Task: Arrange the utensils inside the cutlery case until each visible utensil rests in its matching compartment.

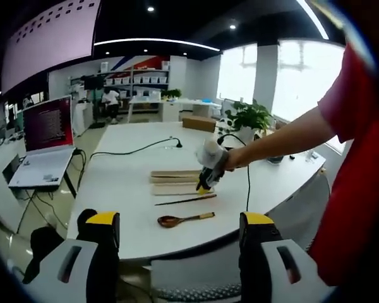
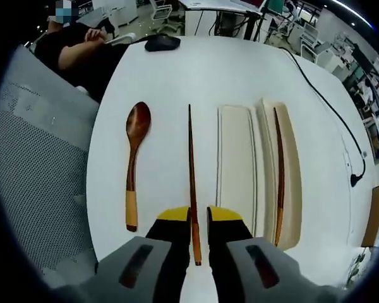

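Right gripper view: the right gripper (image 2: pixel 200 221) sits low over the white table (image 2: pixel 177 82), jaws nearly together with one chopstick (image 2: pixel 192 183) running between the yellow tips. The jaws look closed on its near end; the stick extends straight away from the claw along the table, and its butt pokes back a little past the tips. To the left of it, apart, lies a wooden spoon (image 2: pixel 134 165), bowl away from the claw, pale handle end nearest. To the right lies the cutlery case (image 2: pixel 237 167), a pale wooden tray with long parallel compartments. The nearer compartment is bare wood. A second chopstick (image 2: pixel 280 183) lies lengthwise in the far compartment. A dark mouse (image 2: pixel 162 42) sits at the far table edge, and a black cable (image 2: pixel 331 107) trails off right.

Left gripper view: the left gripper (image 1: pixel 180 224) is held back from the table, jaws wide apart, nothing between them. Across the table, the other claw reaches in on a bare arm (image 1: pixel 284 142), down at the case's end. A laptop (image 1: pixel 44 148) stands on a side stand at left.
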Available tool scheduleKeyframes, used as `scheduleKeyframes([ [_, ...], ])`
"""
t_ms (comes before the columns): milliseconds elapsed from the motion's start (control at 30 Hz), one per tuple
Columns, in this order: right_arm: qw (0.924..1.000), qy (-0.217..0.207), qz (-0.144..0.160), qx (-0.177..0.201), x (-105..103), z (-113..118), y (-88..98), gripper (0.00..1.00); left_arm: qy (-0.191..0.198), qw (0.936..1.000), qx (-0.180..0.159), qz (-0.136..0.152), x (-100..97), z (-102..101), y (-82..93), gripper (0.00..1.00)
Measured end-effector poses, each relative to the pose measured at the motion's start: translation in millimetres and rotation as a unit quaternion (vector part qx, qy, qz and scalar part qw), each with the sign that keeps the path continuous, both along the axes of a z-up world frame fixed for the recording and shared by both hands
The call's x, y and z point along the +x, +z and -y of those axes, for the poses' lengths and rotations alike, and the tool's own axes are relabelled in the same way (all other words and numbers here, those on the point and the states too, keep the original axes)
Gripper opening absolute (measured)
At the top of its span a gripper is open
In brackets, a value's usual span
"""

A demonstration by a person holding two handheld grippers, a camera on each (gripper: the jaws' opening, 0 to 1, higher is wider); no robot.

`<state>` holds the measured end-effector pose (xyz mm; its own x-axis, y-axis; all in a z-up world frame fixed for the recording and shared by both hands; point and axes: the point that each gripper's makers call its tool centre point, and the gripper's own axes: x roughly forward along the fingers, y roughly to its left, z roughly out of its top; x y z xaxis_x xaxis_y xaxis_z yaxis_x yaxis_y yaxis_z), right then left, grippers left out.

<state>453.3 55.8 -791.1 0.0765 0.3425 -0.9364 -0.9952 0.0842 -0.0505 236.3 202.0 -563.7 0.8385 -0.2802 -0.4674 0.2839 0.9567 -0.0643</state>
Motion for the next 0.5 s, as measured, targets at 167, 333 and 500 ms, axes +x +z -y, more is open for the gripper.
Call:
scheduleKeyframes([
  [167,0.9999,0.009,-0.004,-0.009,-3.2,-2.4,-9.2,0.08,0.000,1.0000,0.004,0.000,1.9,-5.0,1.4,0.79],
  [333,0.9998,0.005,-0.004,-0.017,-2.3,-4.0,-14.9,0.08,-0.004,1.0000,0.008,-0.004,0.9,-8.4,1.7,0.79],
  [500,0.9996,0.012,-0.005,-0.026,-3.4,-5.1,-17.9,0.10,0.000,1.0000,0.006,-0.006,-0.6,-12.2,0.4,0.79],
])
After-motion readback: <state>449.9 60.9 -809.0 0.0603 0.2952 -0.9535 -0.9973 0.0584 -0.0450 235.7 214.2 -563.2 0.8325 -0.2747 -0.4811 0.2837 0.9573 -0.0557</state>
